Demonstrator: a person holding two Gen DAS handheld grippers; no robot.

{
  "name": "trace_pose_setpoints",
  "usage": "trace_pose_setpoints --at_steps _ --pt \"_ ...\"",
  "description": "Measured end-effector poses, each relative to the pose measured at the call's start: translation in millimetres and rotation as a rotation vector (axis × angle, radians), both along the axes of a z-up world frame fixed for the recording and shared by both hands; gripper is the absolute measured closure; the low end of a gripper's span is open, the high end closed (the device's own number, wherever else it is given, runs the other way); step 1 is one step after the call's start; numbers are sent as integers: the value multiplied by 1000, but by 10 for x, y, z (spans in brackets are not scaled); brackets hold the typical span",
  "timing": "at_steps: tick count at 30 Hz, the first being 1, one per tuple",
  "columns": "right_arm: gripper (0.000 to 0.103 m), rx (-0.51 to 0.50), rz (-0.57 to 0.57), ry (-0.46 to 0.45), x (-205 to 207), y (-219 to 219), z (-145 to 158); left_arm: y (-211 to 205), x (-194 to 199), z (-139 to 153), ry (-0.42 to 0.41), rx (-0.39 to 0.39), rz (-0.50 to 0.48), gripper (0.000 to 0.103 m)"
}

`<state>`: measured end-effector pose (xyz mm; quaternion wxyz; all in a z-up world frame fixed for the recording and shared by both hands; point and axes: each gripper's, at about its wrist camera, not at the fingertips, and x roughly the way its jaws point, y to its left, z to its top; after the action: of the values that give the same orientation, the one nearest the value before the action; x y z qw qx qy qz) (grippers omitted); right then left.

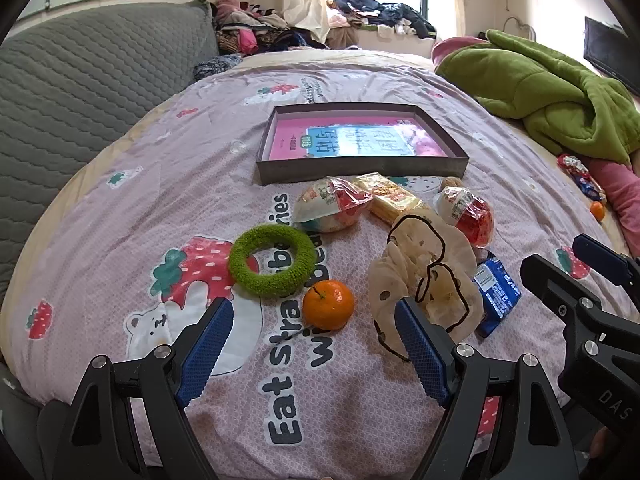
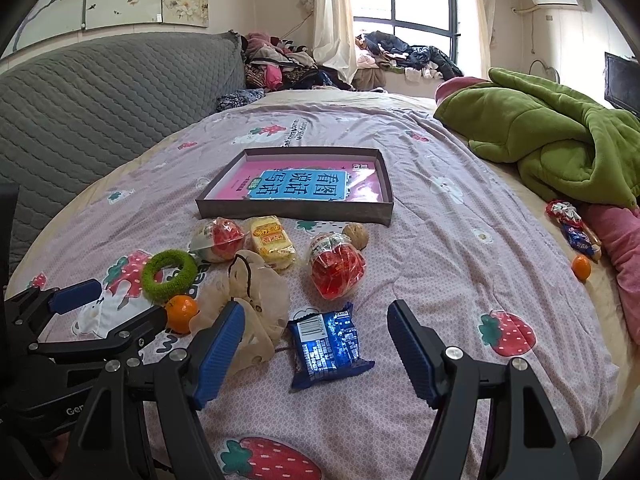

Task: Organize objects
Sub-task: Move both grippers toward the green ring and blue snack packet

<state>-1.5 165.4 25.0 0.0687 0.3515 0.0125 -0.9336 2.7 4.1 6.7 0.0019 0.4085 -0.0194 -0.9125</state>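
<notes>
A shallow brown box (image 1: 362, 168) (image 2: 294, 208) with a pink and blue book inside lies on the bed. In front of it sit two red-filled snack bags (image 1: 334, 206) (image 2: 338, 266), a yellow cake pack (image 1: 390, 198) (image 2: 272, 242), a walnut (image 2: 356, 235), a green fuzzy ring (image 1: 272, 260) (image 2: 170, 268), an orange (image 1: 328, 304) (image 2: 182, 313), a beige patterned pouch (image 1: 428, 280) (image 2: 248, 292) and a blue snack packet (image 1: 496, 288) (image 2: 326, 342). My left gripper (image 1: 314, 334) is open just short of the orange. My right gripper (image 2: 316, 334) is open above the blue packet.
A green blanket (image 1: 548, 92) (image 2: 560, 136) is heaped at the right, with a second orange (image 2: 581, 267) and wrapped snacks (image 2: 572, 228) beside a pink pillow. A grey quilted headboard (image 1: 88, 92) rises on the left. Piled clothes lie beyond the bed by the window.
</notes>
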Motion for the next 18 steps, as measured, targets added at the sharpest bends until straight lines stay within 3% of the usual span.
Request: trace_pose_setpoints --at_steps 18 --pt "30 14 -4 39 77 13 102 -30 25 59 19 17 5 19"
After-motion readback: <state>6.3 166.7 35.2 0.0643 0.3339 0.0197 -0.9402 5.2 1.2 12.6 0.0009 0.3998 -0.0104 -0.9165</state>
